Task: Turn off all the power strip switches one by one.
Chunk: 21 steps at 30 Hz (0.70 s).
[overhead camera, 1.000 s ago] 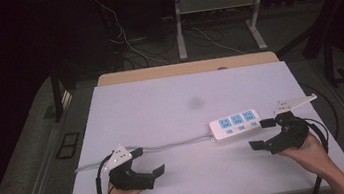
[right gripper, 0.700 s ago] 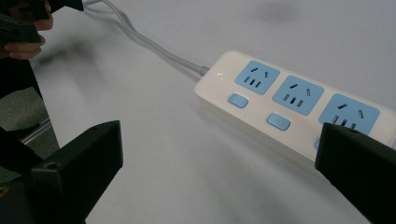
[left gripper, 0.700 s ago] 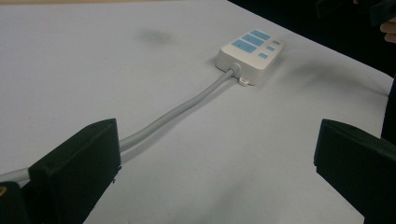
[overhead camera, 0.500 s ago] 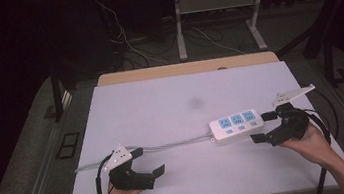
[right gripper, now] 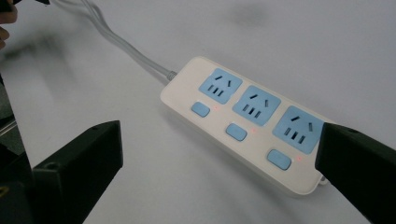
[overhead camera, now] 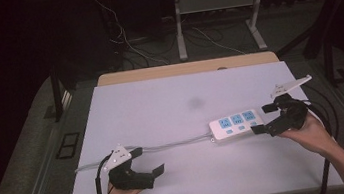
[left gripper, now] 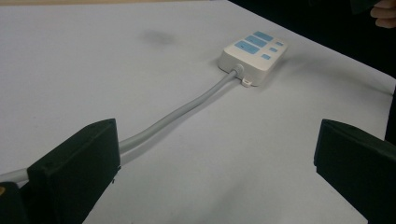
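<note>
Power strip (overhead camera: 236, 125), white with three blue sockets, lies right of centre on white table (overhead camera: 161, 108); grey cord (overhead camera: 176, 142) runs left from it. High view: my right gripper (overhead camera: 264, 118) at strip's right end, jaws wide, holding nothing; my left gripper (overhead camera: 146, 165) near front-left edge, jaws wide, empty, just in front of cord.

Left gripper view: cord (left gripper: 187, 109) passes beside one jaw toward strip (left gripper: 252, 53) farther off.

Right gripper view: strip (right gripper: 247, 121) lies between spread jaws, one jaw overlapping its end; small red lights beside blue buttons (right gripper: 236, 132).
</note>
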Each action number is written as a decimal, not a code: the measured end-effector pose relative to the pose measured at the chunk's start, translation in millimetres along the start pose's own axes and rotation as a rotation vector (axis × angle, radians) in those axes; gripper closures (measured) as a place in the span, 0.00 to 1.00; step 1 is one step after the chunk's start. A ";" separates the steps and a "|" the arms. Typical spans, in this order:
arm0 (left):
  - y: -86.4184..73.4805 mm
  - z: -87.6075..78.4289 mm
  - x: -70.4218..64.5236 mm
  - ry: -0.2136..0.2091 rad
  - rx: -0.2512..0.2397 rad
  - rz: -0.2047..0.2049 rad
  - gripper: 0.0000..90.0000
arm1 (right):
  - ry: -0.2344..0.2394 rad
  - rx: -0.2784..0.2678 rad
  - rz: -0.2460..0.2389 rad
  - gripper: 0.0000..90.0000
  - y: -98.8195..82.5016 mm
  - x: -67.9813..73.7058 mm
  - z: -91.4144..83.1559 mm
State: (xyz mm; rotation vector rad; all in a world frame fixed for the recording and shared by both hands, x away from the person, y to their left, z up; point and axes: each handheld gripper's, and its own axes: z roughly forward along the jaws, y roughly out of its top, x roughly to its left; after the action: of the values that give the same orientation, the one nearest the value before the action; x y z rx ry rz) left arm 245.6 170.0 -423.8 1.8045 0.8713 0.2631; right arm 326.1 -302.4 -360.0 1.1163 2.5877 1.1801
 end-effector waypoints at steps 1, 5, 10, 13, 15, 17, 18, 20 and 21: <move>0.0 0.0 0.0 0.001 -0.001 -0.002 0.00 | 0.001 0.003 0.001 0.01 0.9 -1.3 0.0; -0.1 -0.1 0.3 0.003 -0.001 -0.001 0.00 | 0.002 0.030 -0.008 0.01 5.2 -5.5 2.0; -0.3 0.7 0.0 0.002 -0.001 -0.001 0.00 | -0.001 0.056 -0.012 0.01 9.8 -10.2 6.3; -0.2 0.5 0.0 0.003 -0.001 0.000 0.00 | -0.003 0.062 -0.017 0.01 12.2 -13.4 9.0; -0.3 0.4 0.1 0.004 -0.001 -0.003 0.00 | -0.002 0.070 -0.020 0.01 13.5 -14.8 11.0; -0.2 0.3 0.2 0.004 -0.001 -0.002 0.00 | -0.005 0.089 -0.028 0.01 14.5 -16.2 13.3; -0.2 0.4 0.1 0.004 -0.001 -0.002 0.00 | -0.006 0.103 -0.027 0.08 14.9 -17.2 14.3; -0.2 0.5 0.0 0.006 -0.002 -0.001 0.00 | 0.010 0.109 -0.036 0.16 14.7 -20.4 14.9; -0.2 0.5 -0.1 0.006 -0.002 -0.001 0.00 | 0.013 0.107 -0.038 0.17 14.4 -22.2 14.9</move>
State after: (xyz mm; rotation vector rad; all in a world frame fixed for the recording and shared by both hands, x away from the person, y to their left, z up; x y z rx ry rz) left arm 245.7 169.6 -424.2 1.8024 0.8758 0.2690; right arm 355.9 -301.3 -365.2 1.0765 2.6980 1.0560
